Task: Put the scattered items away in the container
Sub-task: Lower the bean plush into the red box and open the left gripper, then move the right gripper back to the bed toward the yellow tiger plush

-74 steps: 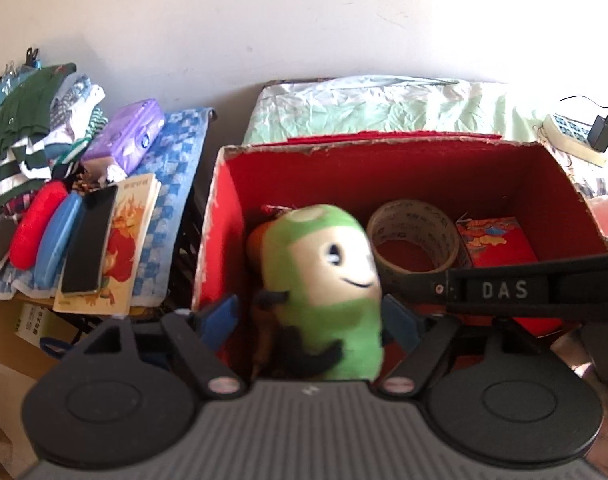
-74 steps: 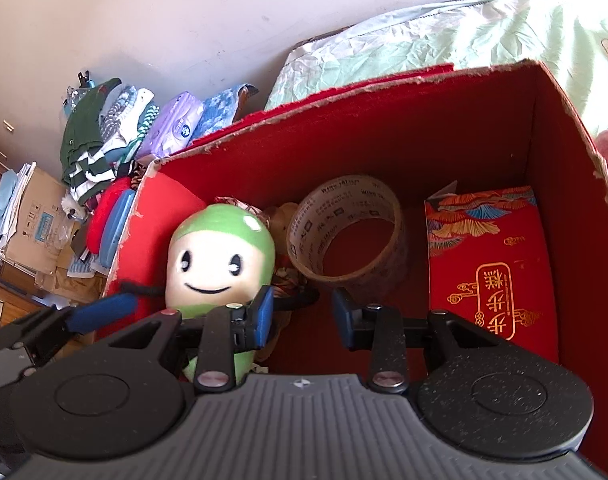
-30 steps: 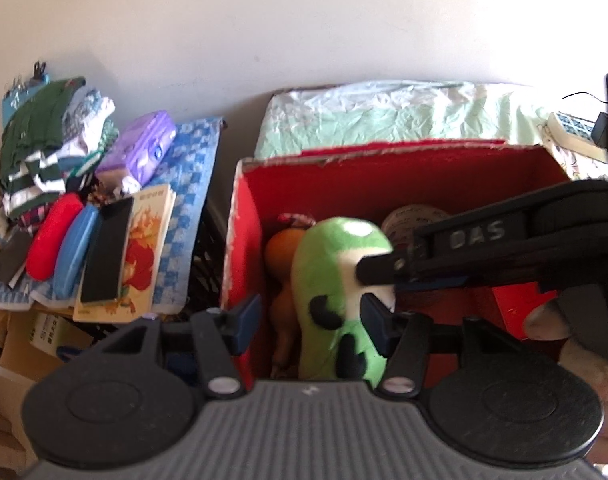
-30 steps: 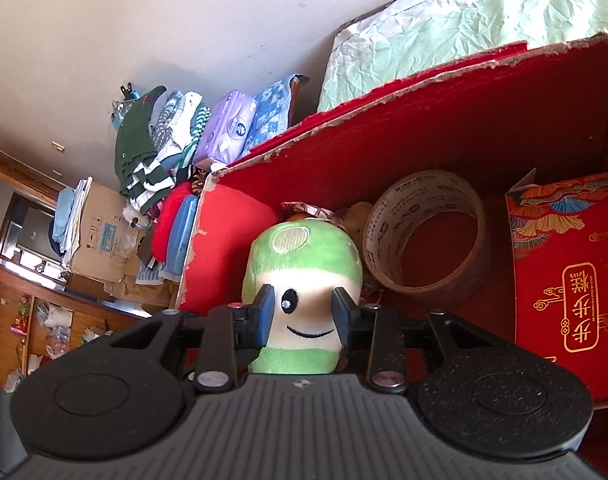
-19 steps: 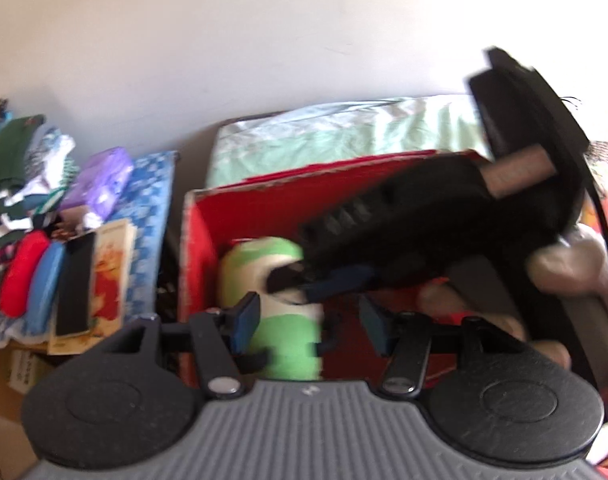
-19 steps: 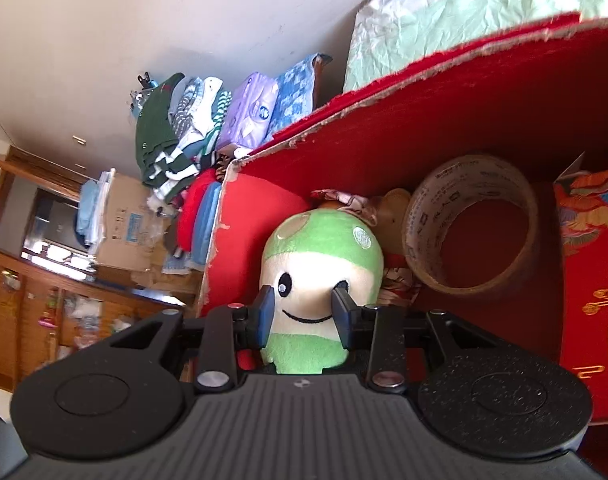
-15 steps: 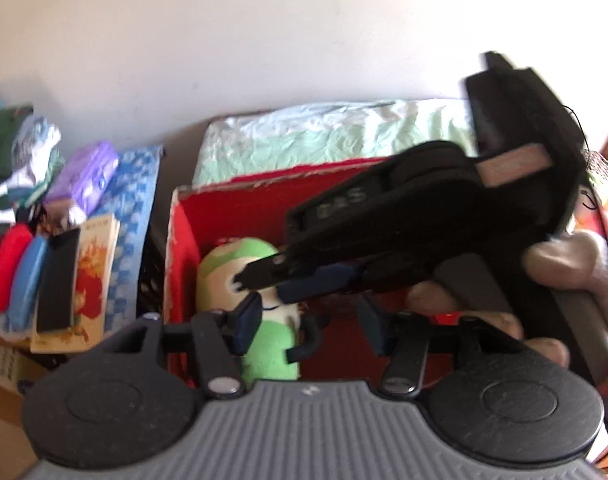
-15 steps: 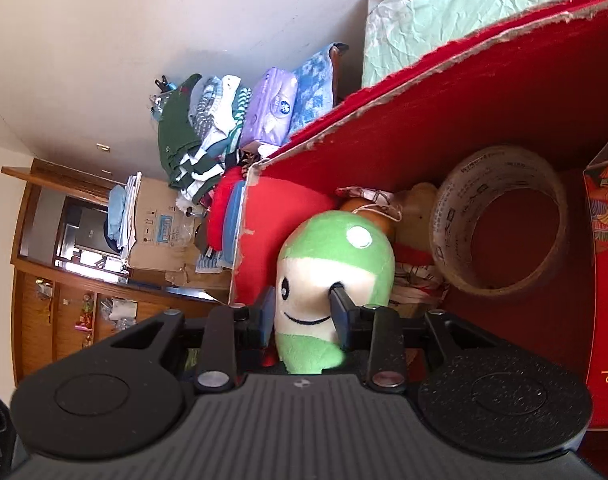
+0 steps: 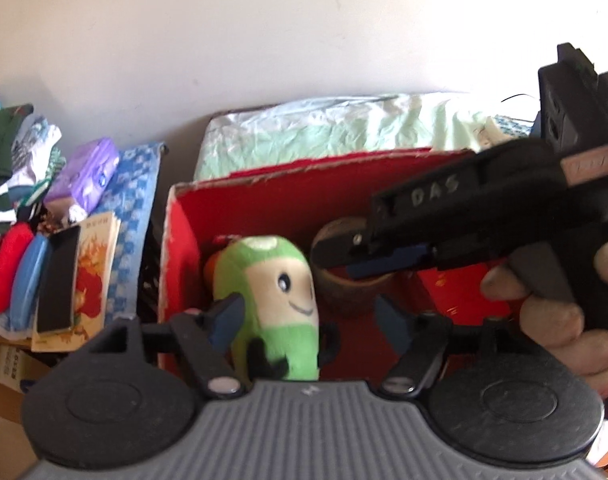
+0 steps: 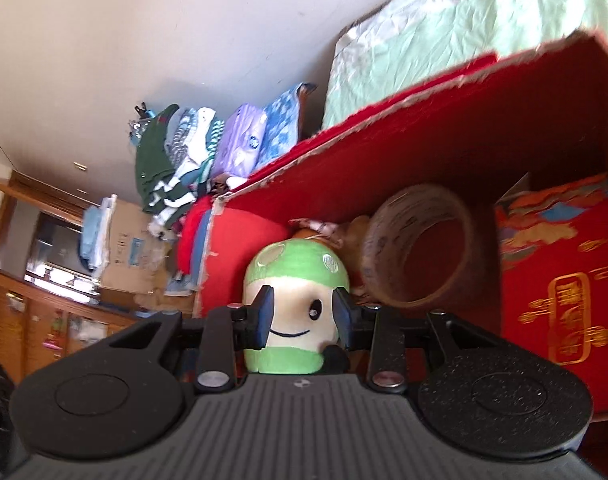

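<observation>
Inside the red box, the right gripper pinches the green plush; the left gripper, just widened, straddles it loosely.

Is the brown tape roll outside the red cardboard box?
No, the brown tape roll stands inside the red cardboard box, beside the green plush toy.

Your left gripper is black with blue pads and a ribbed grey base. Your right gripper matches it, with "DAS" lettered along its arm.

Green plush, red box.
</observation>
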`<state>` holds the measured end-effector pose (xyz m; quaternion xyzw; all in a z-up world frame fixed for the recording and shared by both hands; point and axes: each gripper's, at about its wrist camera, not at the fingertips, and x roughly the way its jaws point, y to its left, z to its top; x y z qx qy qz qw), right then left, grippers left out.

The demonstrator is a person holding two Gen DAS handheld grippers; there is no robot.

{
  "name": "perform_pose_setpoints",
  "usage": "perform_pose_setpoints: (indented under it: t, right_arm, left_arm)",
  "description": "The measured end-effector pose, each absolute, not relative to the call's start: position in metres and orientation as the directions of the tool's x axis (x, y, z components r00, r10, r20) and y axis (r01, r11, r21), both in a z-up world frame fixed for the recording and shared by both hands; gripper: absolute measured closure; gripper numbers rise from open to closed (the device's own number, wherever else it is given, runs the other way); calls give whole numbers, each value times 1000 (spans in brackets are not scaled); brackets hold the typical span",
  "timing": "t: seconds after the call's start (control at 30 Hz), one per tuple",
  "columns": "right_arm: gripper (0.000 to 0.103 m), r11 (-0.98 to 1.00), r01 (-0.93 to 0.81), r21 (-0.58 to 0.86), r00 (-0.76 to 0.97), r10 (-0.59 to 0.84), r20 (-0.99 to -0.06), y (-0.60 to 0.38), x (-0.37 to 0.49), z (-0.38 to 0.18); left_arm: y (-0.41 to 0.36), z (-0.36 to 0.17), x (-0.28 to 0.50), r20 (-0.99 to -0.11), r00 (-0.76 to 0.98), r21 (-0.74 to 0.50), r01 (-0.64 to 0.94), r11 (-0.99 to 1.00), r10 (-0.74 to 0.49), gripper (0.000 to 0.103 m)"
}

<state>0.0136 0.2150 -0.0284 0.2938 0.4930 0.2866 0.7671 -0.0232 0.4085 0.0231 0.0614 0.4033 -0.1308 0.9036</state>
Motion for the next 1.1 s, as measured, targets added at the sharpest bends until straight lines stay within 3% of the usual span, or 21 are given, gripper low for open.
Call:
perform_pose_setpoints:
  t: [0.17,0.57,0.87,1.03,1.1]
  right_arm:
    - [67,679,-130,722,373,708,-599,207,13,-32]
    - [67,736,-137,663,421,649,-634,200,-4,-24]
    - [67,745,-181,642,504,631,-590,185,-36,-12]
    - [67,721,-213,660,576,638,-511,157,-60,1]
    - [66,717,-198,669,609,625,-489,136,-68,5]
  left_arm:
    - [402,15,-16,-772,611,5,283,959,-177,32]
    - [395,24,-27,-752,645,56,267,962,-135,31]
    - [394,28,-44,-692,714,96,230,968,-101,18]
    - [382,42,-48,-657,741,76,247,966,-138,16]
    - [370,50,-52,-640,745,49,283,958,-187,10]
